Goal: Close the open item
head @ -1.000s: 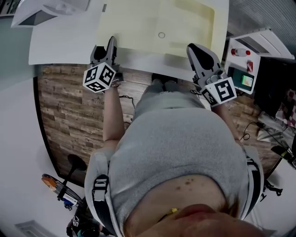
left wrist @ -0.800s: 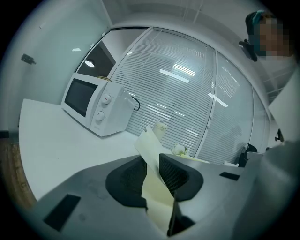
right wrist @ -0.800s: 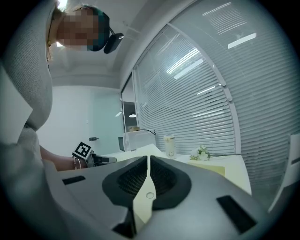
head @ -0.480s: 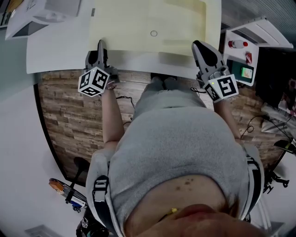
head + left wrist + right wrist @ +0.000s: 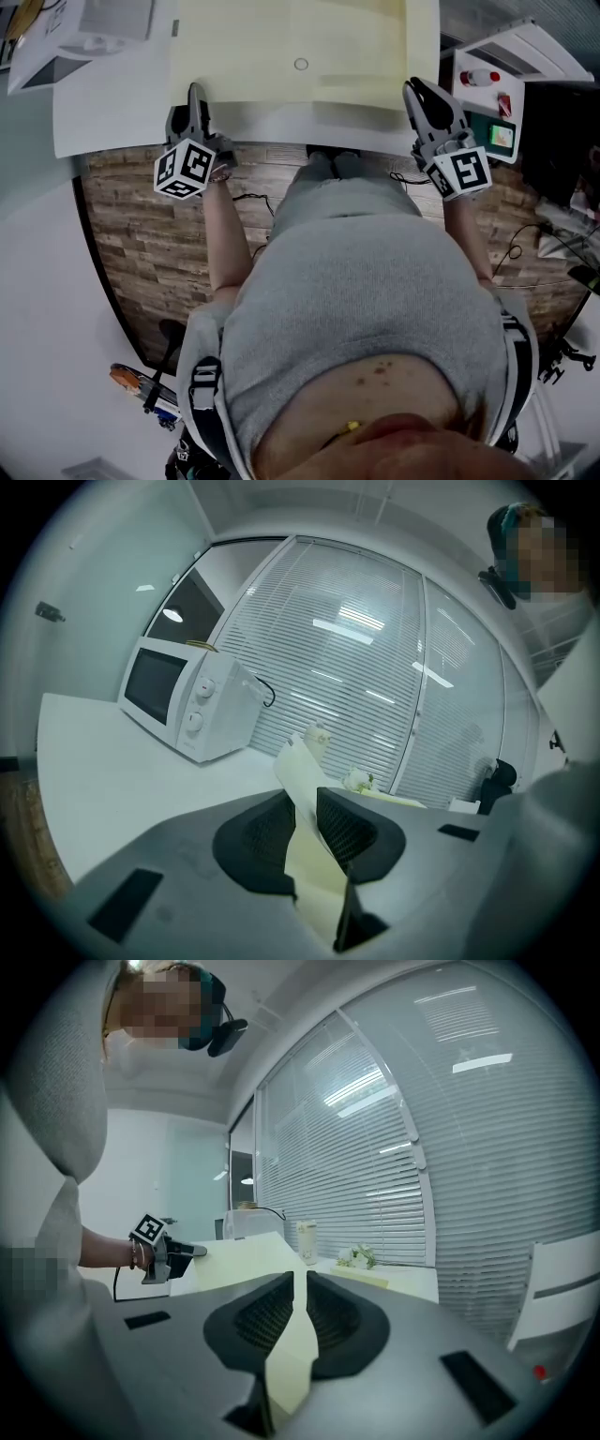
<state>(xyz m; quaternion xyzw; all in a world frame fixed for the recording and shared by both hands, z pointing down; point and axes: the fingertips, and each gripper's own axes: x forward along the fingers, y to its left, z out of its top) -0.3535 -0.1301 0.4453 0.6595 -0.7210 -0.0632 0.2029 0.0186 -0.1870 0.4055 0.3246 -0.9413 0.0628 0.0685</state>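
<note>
Head view: a pale yellow folder lies open on the white table, with the left gripper and right gripper at its near corners.

Left gripper view: the fingers have just closed and now pinch the folder's near leaf.

Right gripper view: its fingers are clamped on the same leaf, which stretches across to the other gripper.

With both corners held, folding it shut can probably begin.

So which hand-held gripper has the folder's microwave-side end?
The left hand-held gripper: its jaws have just been closing on the yellow folder by the microwave; the right hand-held gripper clamps the opposite end.
</note>
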